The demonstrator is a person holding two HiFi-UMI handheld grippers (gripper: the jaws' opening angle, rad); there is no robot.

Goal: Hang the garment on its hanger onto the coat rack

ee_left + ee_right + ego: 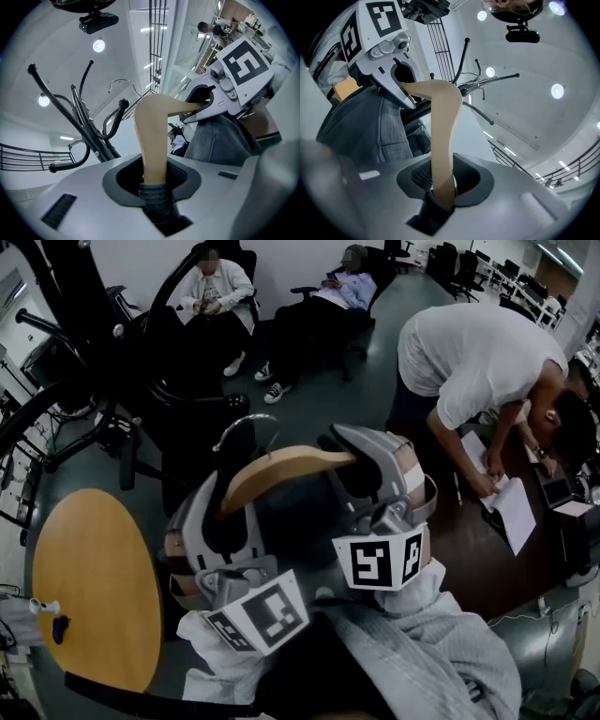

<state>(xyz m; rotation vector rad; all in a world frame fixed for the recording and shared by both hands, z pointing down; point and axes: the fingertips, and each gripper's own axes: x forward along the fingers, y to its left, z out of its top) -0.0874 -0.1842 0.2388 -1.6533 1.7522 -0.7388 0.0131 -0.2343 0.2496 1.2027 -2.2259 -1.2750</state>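
Note:
A wooden hanger (281, 474) with a metal hook (239, 432) carries a dark grey garment (300, 521). My left gripper (230, 507) is shut on the hanger's left arm and my right gripper (361, 465) on its right arm. In the left gripper view the wooden arm (152, 136) rises from between the jaws of the left gripper (154, 176), with garment cloth (157, 201) below. The hook (123, 83) is close to the black coat rack (77, 112). In the right gripper view the arm (443, 131) passes between the right gripper's (443, 187) jaws, rack arms (485, 86) behind.
The coat rack's (84, 324) black arms and a black chair (187, 362) fill the upper left. A round wooden table (94, 587) stands at lower left. Two people sit at the back, and a person (478, 357) bends over a dark desk (497, 549) at right.

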